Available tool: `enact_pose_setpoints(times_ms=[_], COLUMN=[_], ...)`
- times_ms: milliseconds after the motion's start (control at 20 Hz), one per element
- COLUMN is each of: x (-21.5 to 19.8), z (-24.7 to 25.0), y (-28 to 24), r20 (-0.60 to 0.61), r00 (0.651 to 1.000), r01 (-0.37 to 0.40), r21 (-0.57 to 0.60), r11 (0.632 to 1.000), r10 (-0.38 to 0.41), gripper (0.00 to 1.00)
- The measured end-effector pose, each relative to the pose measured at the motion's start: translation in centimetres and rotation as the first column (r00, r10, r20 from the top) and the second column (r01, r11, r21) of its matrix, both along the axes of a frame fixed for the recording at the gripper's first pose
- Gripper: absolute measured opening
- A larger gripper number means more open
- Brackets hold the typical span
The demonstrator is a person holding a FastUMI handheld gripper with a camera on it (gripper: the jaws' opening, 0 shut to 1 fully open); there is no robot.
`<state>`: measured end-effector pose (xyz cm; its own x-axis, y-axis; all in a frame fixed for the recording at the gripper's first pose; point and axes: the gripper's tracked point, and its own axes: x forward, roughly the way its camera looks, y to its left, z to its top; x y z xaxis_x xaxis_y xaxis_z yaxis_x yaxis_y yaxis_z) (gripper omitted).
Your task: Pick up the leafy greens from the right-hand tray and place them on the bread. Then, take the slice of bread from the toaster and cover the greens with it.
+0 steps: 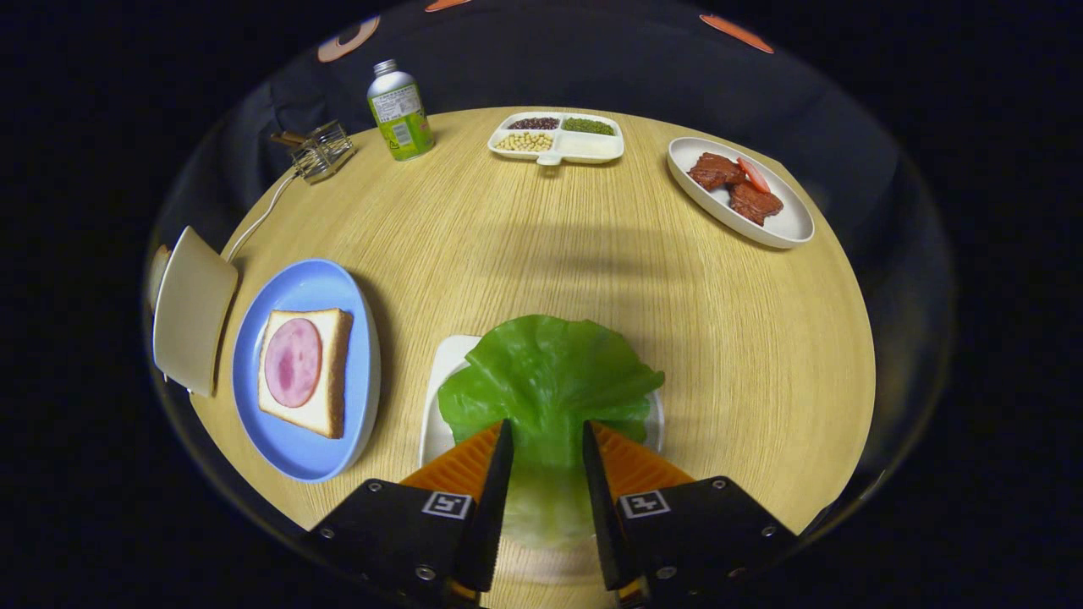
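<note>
Crinkled, glossy greens fan over a white tray on the wood-grain round table. At nine o'clock, square bread with a pink ham round lies on a blue plate. Open tabletop lies beyond. The gripper stands parted a little, leaf stem between its fingers; whether they pinch it, I can't tell.
</note>
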<state>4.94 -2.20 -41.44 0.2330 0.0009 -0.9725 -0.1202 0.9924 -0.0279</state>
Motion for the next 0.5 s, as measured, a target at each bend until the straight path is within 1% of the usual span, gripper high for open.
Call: enact_pose_setpoints(times_ms=[50,100,150,200,250,300,400,500], x=[0.07,0.11,0.21,0.26,0.32,0.37,0.48,1.02], z=[-0.10,-0.06,-0.07,-0.12,-0.09,-0.13,0.03,0.62], y=[-0.24,-0.24,-0.31,-0.40,-0.44,-0.47,-0.42,0.20], r20=[0.007,0.012,0.016,0.020,0.022,0.024,0.017,0.035], r00=[1.000,1.000,0.999,0.999,0.998,0.997,0.995,0.992], r01=[0.009,0.023,0.038,0.049,0.058,0.067,0.099,0.115], r21=[-0.003,0.004,0.007,0.011,0.014,0.020,0.034,0.061], r11=[1.000,1.000,0.999,0.999,0.998,0.998,0.995,0.991], r10=[-0.009,-0.023,-0.038,-0.049,-0.058,-0.067,-0.100,-0.117], gripper=[0.43,0.31,0.26,0.17,0.14,0.10,0.06,0.04])
